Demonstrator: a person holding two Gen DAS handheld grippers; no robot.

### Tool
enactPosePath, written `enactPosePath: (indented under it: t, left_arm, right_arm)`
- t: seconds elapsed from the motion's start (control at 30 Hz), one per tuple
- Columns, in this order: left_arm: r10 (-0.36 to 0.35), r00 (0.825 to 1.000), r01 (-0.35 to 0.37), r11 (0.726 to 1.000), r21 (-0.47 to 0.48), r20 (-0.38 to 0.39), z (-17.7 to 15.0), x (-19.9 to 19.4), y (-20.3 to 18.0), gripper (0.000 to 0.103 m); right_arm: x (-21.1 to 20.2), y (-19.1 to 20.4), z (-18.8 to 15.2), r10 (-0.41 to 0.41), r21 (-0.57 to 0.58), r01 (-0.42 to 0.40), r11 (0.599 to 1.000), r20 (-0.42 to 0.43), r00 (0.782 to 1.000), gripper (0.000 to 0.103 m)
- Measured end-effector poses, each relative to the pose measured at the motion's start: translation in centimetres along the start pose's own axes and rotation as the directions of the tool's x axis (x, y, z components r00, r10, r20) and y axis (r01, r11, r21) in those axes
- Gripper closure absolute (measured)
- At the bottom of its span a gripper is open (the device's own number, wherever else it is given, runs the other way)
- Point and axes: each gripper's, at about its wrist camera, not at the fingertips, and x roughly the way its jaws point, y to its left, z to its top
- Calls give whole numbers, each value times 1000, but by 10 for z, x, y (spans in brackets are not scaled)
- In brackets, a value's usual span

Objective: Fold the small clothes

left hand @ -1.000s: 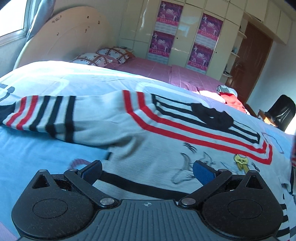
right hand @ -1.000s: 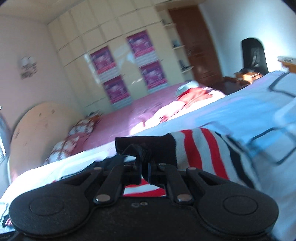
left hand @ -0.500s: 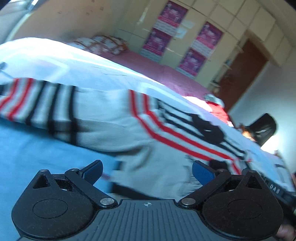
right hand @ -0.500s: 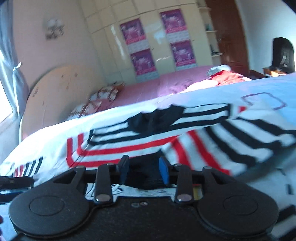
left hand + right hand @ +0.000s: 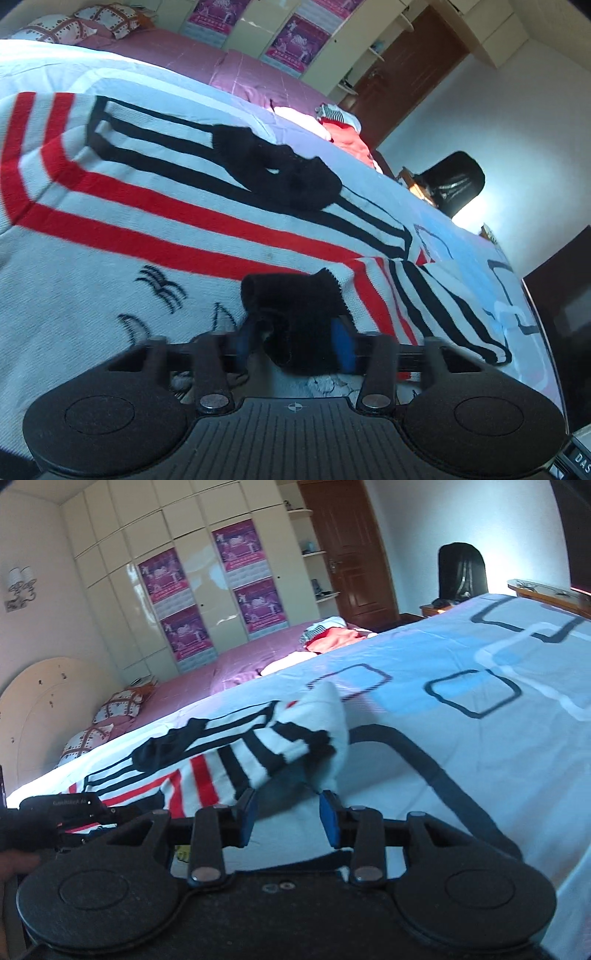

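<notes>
Left tongs [image 5: 295, 341] pinching sweater [image 5: 155, 236] cuff [image 5: 291, 306]; sleeve runs right toward half-open, empty right tongs [image 5: 286, 821].

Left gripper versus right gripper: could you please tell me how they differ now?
The left gripper has just closed its jaws on the black cuff; the right gripper has just opened its jaws, which pinch nothing. The left gripper hangs over the body of the sweater; the right gripper faces the striped sleeve beside bare bedsheet. Both have blue pads.
</notes>
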Motion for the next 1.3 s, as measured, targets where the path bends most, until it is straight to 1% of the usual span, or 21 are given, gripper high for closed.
enactPosePath:
  t: [0.07, 0.2, 0.3, 0.37, 0.43, 0.5, 0.57, 0.6, 0.67, 0.73, 0.77, 0.8, 0.83, 0.87, 0.97, 1.0, 1.07, 1.1, 1.2, 1.23, 1.3]
  left_arm:
    - [6, 1000, -7, 1000, 20, 18, 4, 4, -6, 99]
    - [3, 989, -15, 997, 76, 148, 23, -33, -13, 99]
    - [31, 975, -59, 991, 124, 220, 35, -66, -3, 99]
    - [78, 968, -115, 982, 148, 238, 33, -83, 12, 99]
    - [138, 970, -169, 975, 144, 202, 27, -78, 29, 99]
    - [156, 975, -175, 978, 112, 161, 19, -70, 45, 99]
    - [167, 975, -183, 977, 108, 146, 12, -65, 52, 99]
    - [168, 975, -185, 977, 104, 147, 9, -63, 52, 99]
    - [178, 970, -198, 974, 113, 167, 7, -63, 50, 99]
    - [183, 967, -204, 973, 104, 179, 4, -64, 50, 99]
    - [194, 965, -214, 971, 105, 177, 3, -62, 50, 99]
    - [204, 964, -224, 968, 109, 172, 2, -60, 51, 99]
    - [212, 963, -232, 967, 107, 168, -4, -57, 52, 99]
    - [209, 962, -227, 969, 95, 174, -7, -56, 54, 99]
    - [216, 960, -231, 970, 69, 175, -7, -62, 57, 98]
    - [249, 949, -264, 963, 53, 195, -7, -68, 57, 98]
    - [322, 907, -350, 935, 58, 271, -6, -82, 49, 98]
    - [317, 899, -354, 932, 75, 302, -4, -87, 44, 98]
    - [242, 921, -304, 936, 175, 306, 10, -74, 19, 98]
    - [210, 935, -277, 935, 222, 285, 14, -63, 9, 98]
    - [194, 949, -263, 922, 285, 248, 15, -38, -6, 98]
  right_arm:
    - [-2, -7, -2, -6, 13, 6, 1000, -2, 1000, 65]
    - [-2, -12, 1, -5, 14, 5, 1000, 6, 1000, 65]
    - [4, -14, 4, 0, 23, 0, 1000, 8, 1000, 65]
    - [9, -14, 5, 8, 30, -8, 1000, 5, 1000, 65]
    - [19, -14, 4, 9, 29, -9, 1000, -5, 1000, 65]
    - [32, -18, 5, 7, 53, -5, 999, -27, 1000, 66]
    - [43, -22, 10, 7, 76, -4, 997, -32, 999, 68]
    - [48, -23, 13, 8, 76, -6, 997, -31, 999, 74]
    - [60, -21, 20, 21, 62, -19, 998, -28, 999, 78]
    - [71, -17, 24, 27, 30, -26, 999, -26, 999, 77]
    - [79, -16, 23, 29, 11, -29, 1000, -39, 999, 74]
    - [91, -15, 20, 22, -18, -23, 1000, -80, 997, 77]
    - [107, -15, 15, -10, -53, 2, 999, -150, 989, 77]
    - [115, -16, 9, -29, -76, 16, 997, -164, 986, 76]
    - [111, -15, 14, -19, -101, 2, 995, -169, 986, 77]
    - [107, -16, 18, -9, -100, -6, 995, -151, 988, 77]
    - [101, -20, 27, 15, -110, -27, 994, -103, 995, 77]
    - [102, -22, 34, 30, -114, -39, 993, -80, 996, 78]
    - [122, -23, 53, 72, -132, -78, 988, -51, 996, 79]
    - [134, -22, 60, 94, -143, -100, 985, -51, 994, 80]
    - [157, -16, 66, 131, -174, -139, 975, -57, 990, 81]
